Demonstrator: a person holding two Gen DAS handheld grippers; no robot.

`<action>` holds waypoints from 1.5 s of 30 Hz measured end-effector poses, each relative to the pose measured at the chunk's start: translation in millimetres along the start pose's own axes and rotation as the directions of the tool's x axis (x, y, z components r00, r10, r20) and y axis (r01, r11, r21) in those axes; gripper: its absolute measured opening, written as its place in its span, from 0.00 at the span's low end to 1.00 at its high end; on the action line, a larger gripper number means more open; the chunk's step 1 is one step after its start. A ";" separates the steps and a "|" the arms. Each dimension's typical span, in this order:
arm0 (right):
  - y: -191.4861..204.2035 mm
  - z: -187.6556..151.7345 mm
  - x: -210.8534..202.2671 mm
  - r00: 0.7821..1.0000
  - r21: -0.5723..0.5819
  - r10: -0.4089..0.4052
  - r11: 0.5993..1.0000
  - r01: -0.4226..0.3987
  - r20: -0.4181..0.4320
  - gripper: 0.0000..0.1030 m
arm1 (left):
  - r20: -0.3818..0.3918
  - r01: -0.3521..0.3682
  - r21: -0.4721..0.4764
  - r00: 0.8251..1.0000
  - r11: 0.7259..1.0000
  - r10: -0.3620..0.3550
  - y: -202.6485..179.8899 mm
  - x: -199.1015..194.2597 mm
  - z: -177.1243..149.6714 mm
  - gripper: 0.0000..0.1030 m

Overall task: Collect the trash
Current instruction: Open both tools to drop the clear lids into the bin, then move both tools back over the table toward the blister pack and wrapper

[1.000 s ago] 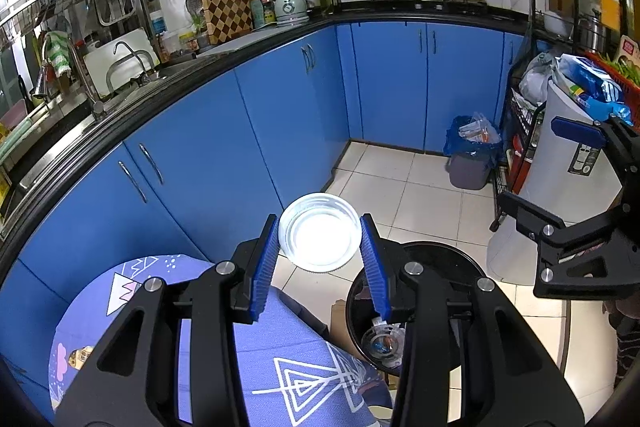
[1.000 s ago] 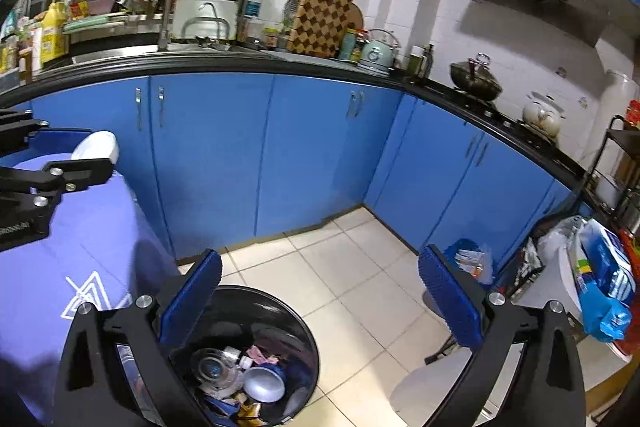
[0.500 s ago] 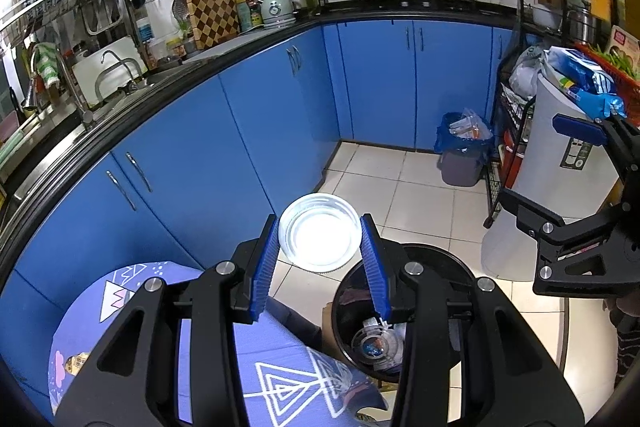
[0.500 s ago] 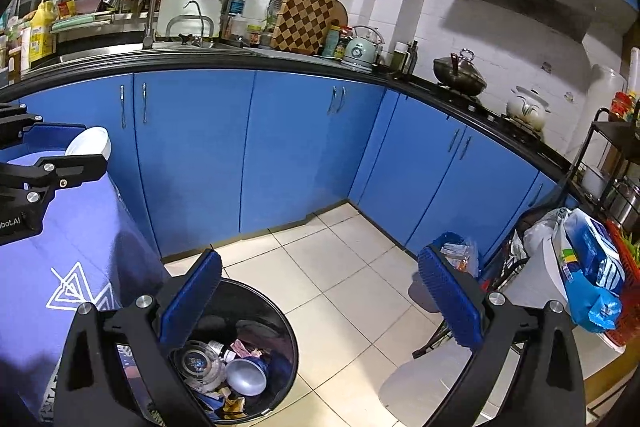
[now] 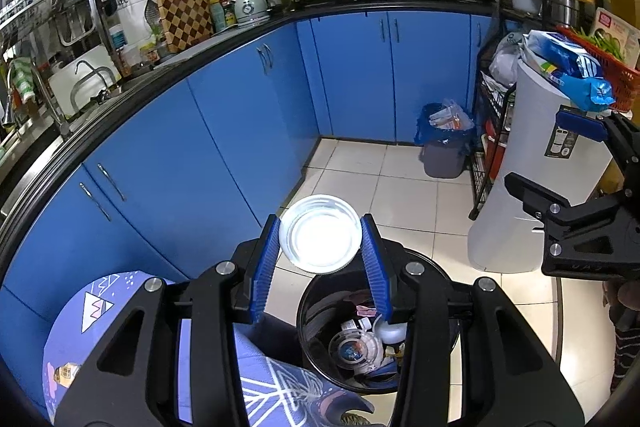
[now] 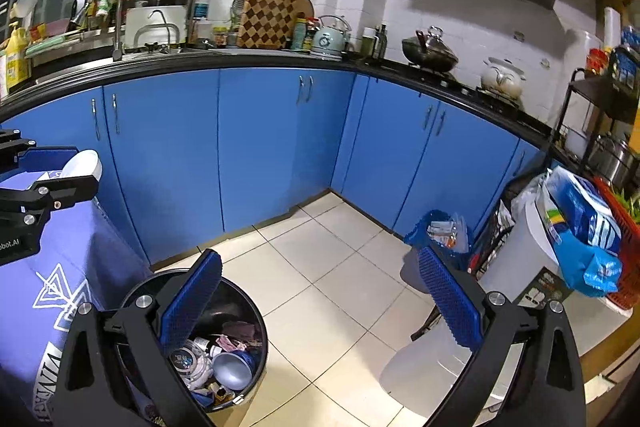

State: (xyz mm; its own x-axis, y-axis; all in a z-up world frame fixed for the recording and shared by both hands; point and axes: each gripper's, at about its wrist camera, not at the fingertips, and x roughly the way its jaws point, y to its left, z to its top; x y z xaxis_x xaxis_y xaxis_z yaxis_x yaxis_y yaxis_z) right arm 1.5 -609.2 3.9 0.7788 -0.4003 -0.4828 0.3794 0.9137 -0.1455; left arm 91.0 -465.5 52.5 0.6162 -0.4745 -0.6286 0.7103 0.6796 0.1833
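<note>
A round white plastic cup (image 5: 320, 233) shows me its bottom, pinched between the blue pads of my left gripper (image 5: 320, 247), which is shut on it. It hangs just beyond the far rim of the black trash bin (image 5: 308, 307), which holds several discarded containers. In the right wrist view the same cup (image 6: 82, 165) and left gripper (image 6: 52, 167) appear at the left edge, above the purple tablecloth. My right gripper (image 6: 320, 291) stands wide open with nothing between its fingers, above the floor to the right of the black trash bin (image 6: 256, 311).
A table with a purple patterned cloth (image 5: 120, 311) sits beside the bin. Blue cabinets (image 6: 264, 147) curve along the back. A small grey bin with a blue bag (image 5: 444, 147), a white cylindrical bin (image 5: 528, 163) and a metal rack (image 5: 492, 115) stand at the right.
Both grippers drifted across the room toward the black bin, which now shows more of its inside in the left wrist view. The cup stays clamped in the left gripper.
</note>
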 end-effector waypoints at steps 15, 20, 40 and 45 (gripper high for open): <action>-24.1 -13.1 5.2 1.000 0.046 -0.009 0.999 0.010 -0.022 0.93 | -0.004 -0.036 -0.018 0.999 0.999 0.036 0.0 6.9 2.3 0.97; -20.5 -12.9 3.8 1.000 0.036 -0.002 0.999 0.003 -0.021 0.93 | -0.014 -0.036 -0.030 0.999 0.999 0.036 4.6 6.4 0.8 0.97; 1.7 -0.6 -16.7 1.000 -0.021 0.017 1.000 -0.017 0.002 0.93 | 0.008 -0.053 -0.041 0.999 0.998 0.054 18.0 -20.6 -4.7 0.97; 13.8 6.3 -27.0 1.000 -0.042 0.023 0.999 -0.023 0.011 0.93 | 0.018 -0.060 -0.052 0.998 0.997 0.061 25.0 -32.5 -9.0 0.97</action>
State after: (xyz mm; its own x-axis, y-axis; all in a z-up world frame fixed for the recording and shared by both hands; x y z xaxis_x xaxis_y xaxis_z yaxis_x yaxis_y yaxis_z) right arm -11.1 -586.3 20.4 0.7928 -0.3799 -0.4766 0.3402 0.9247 -0.1710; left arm 85.7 -428.1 70.7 0.6647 -0.4421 -0.6022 0.6534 0.7350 0.1816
